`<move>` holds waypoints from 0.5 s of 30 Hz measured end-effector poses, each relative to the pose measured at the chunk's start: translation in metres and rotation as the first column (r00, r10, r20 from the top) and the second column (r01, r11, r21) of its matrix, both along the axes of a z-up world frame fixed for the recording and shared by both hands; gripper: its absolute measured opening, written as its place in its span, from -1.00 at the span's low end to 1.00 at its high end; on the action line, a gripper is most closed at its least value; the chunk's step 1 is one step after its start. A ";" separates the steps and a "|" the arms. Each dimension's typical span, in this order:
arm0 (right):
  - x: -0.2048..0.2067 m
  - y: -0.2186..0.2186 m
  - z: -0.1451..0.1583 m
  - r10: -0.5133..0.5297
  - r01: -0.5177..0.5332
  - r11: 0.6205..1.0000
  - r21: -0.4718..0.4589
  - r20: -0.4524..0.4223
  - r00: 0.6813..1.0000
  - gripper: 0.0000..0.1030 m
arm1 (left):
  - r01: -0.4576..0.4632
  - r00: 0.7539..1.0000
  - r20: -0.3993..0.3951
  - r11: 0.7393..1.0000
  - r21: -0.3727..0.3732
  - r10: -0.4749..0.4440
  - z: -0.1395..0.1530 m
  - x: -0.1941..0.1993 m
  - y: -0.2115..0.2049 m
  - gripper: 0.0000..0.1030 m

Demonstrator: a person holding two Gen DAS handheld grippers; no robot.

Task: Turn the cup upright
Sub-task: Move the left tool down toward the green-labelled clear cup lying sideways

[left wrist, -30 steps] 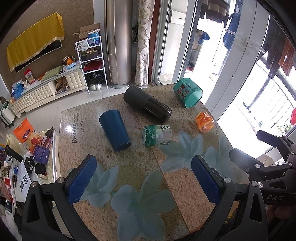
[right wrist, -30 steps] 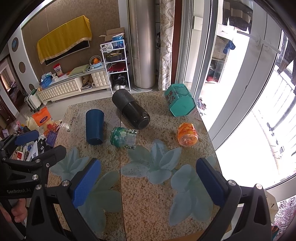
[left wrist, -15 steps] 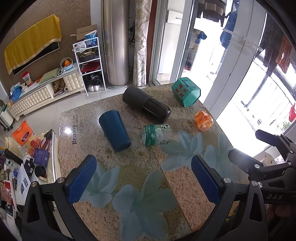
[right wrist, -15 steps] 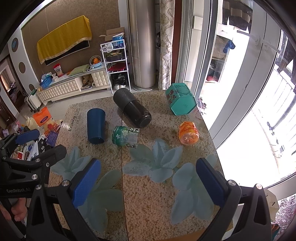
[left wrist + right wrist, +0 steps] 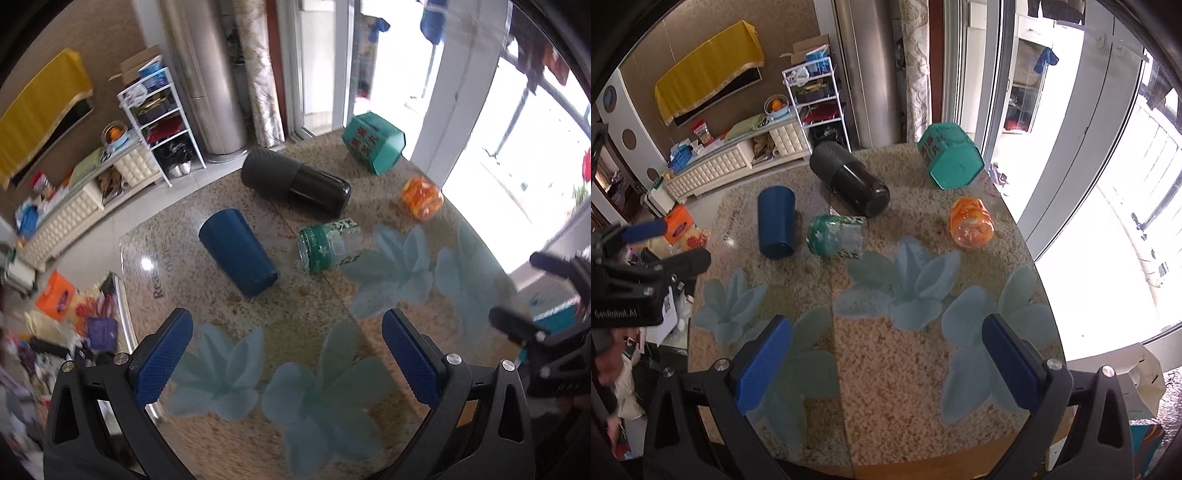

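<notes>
Several cups lie on their sides on the granite table: a dark blue cup, a black tumbler, a clear cup with a green label, an orange cup and a teal hexagonal cup. My left gripper is open and empty, above the near part of the table. My right gripper is open and empty, also above the near part. Each gripper shows at the edge of the other's view.
The table has blue flower prints and a rounded edge. Glass doors and a balcony lie to the right. A white shelf rack, a white cabinet and floor clutter lie beyond the table's left side.
The left gripper has moved forward and tilted, so the cups look nearer in its view. The right gripper has crept forward a little. The cups have not moved.
</notes>
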State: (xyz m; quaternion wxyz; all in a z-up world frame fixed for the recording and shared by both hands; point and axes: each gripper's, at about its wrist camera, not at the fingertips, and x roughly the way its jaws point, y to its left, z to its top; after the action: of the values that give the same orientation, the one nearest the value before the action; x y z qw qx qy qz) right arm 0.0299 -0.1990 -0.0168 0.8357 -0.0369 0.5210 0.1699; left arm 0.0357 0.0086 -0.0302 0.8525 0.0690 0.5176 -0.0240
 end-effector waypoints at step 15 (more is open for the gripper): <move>0.040 -0.020 -0.027 0.036 -0.031 0.998 0.052 -0.100 0.994 1.00 | 0.228 0.964 -0.163 0.969 0.096 -0.211 -0.024 0.067 -0.033 1.00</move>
State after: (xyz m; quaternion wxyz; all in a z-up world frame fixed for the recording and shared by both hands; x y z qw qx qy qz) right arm 0.0694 -0.2190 -0.0434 0.8061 -0.0161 0.5572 0.1986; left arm 0.1031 -0.0243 -0.0545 0.7976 0.1724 0.5704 -0.0940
